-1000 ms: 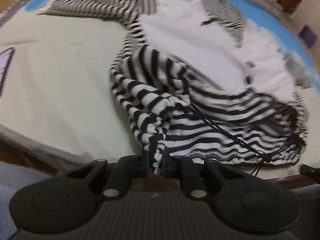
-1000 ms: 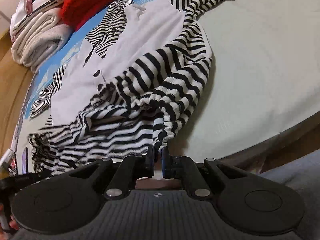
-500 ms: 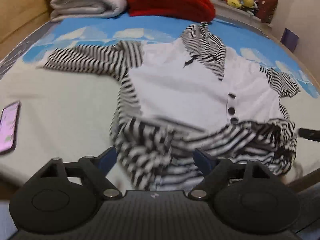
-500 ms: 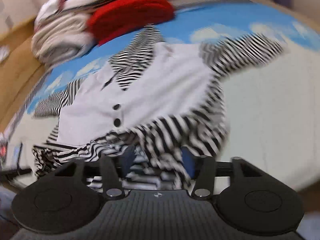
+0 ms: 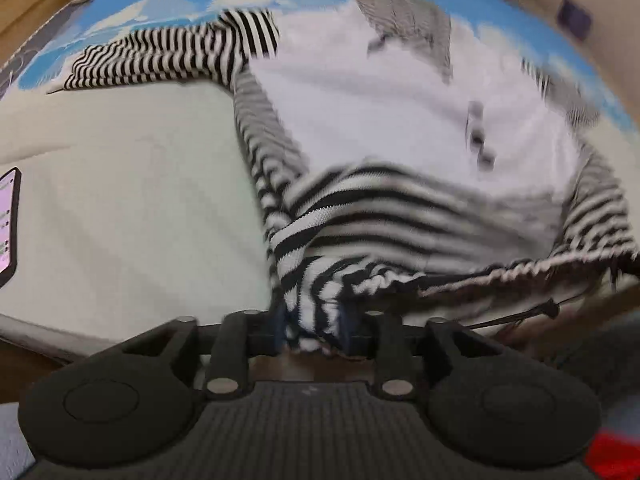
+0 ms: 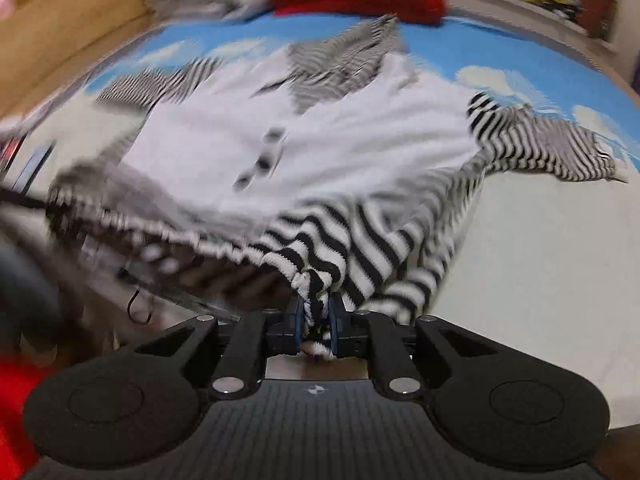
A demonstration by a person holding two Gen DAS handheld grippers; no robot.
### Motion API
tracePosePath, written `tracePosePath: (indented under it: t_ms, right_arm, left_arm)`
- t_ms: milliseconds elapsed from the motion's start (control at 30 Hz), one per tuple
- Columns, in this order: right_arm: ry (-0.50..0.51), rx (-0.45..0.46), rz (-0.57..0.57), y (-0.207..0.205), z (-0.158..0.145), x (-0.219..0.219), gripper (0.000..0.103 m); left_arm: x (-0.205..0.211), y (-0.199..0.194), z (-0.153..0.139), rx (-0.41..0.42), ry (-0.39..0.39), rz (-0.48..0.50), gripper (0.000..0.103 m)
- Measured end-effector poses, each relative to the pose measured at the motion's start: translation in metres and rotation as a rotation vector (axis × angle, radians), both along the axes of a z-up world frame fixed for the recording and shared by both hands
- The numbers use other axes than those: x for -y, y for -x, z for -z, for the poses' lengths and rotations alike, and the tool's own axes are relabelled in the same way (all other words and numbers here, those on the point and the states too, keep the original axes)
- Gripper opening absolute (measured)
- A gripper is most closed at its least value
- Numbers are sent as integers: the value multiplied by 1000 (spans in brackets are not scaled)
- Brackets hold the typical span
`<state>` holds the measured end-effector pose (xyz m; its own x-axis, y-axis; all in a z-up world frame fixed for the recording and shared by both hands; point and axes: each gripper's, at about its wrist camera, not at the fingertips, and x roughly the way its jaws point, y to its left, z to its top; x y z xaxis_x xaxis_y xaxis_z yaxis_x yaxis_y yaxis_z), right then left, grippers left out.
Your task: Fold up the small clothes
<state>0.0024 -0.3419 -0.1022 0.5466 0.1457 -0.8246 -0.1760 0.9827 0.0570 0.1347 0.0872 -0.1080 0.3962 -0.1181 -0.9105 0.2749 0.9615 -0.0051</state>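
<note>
Both grippers had let go of the striped hem half a second earlier, standing wide above the garment, and had just been closing again with cloth between them. A second back each had pinched a bunched corner of that same hem; now the bites sat differently. The left gripper (image 5: pixel 312 330) had a thick wad of striped fabric between its jaws, which stood some way apart around it, pads against the cloth as far as the blur allowed. The right gripper (image 6: pixel 316 320) was clenched much tighter on a gathered corner of hem, the blue pads pressing it from both sides.

The top (image 5: pixel 380 120), white in the body with striped sleeves and hem, lay spread on the bed (image 5: pixel 120 200), collar away from the person. Its near hem was raised off the sheet and stretched between the two grips; in the right view it formed a taut ribbed edge running off to the left. A phone (image 5: pixel 8 220) lay well to the left.

I judged this a regrasp: corners re-taken more cleanly so the lower edge could be carried up over the body. The fold itself was not yet made.
</note>
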Motion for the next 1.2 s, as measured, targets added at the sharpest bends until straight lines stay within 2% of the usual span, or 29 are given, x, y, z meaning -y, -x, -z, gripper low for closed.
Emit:
tracePosePath:
  t_ms: [67, 100, 133, 167, 200, 233, 267, 333, 433, 500, 533, 600, 633, 667, 767, 800, 833, 867, 900, 1000, 1033, 1067, 1133, 1200]
  right_arm:
    - [59, -102, -12, 1, 26, -9, 14]
    - [91, -138, -23, 2, 36, -13, 14]
    - [92, -168, -32, 3, 41, -15, 14]
    - [74, -175, -23, 4, 41, -13, 18]
    - [55, -159, -9, 7, 35, -10, 21]
    - [36, -131, -3, 9, 25, -5, 31]
    - [2, -86, 10, 10, 11, 2, 42]
    - [-81, 1, 93, 9, -15, 23, 52]
    - [-213, 76, 202, -4, -39, 48, 52]
    - [-237, 125, 196, -13, -44, 45, 51]
    - [-227, 160, 180, -19, -44, 40, 50]
    - [-187, 187, 112, -32, -40, 19, 40]
    - [-167, 168, 72, -36, -33, 8, 30]
    - [-111, 120, 25, -44, -22, -5, 27]
    - [92, -63, 6, -47, 26, -23, 27]
    - [122, -104, 3, -40, 40, -22, 27]
    - [129, -82, -5, -28, 45, -21, 27]
    - [132, -44, -28, -15, 45, -21, 27]
    - [131, -45, -27, -11, 44, -21, 27]
    - [59, -69, -4, -13, 30, -11, 28]
    - [48, -74, -8, -17, 21, -7, 30]
    - [35, -64, -13, -23, 7, -4, 36]
    - [1, -3, -15, -32, -24, 7, 48]
    - [-18, 51, 8, -55, -54, 23, 52]
  left_arm:
    - [1, 2, 14, -23, -49, -5, 36]
    - [0, 3, 14, -20, -52, -11, 43]
    - [-3, 3, 12, -17, -53, -27, 57]
    - [-8, 2, 9, -17, -53, -43, 65]
    - [-14, 2, 5, -18, -47, -56, 77]
    - [-19, 2, -2, -12, -26, -63, 81]
    - [-25, 2, -12, 5, 7, -62, 81]
    - [-32, 0, -30, 51, 63, -87, 85]
    - [-35, -11, -48, 105, 131, -133, 85]
    - [-30, -21, -51, 127, 164, -155, 85]
    - [-25, -25, -50, 136, 185, -161, 85]
    - [-10, -33, -41, 118, 193, -150, 85]
    - [-1, -38, -32, 97, 173, -137, 85]
    - [7, -40, -21, 73, 137, -120, 85]
    - [16, -35, 16, -19, 11, -87, 85]
    - [12, -33, 27, -53, -3, -82, 89]
    - [5, -27, 35, -65, 5, -81, 97]
    - [0, -21, 35, -37, 4, -88, 100]
    - [-2, -20, 33, -32, -10, -93, 102]
    - [-3, -25, 15, -28, -6, -82, 102]
    - [-3, -25, 2, 2, 6, -71, 102]
    - [-3, -27, -11, 40, 21, -54, 102]
    - [-5, -37, -42, 121, 35, -31, 102]
    - [-4, -59, -68, 195, 39, -36, 103]
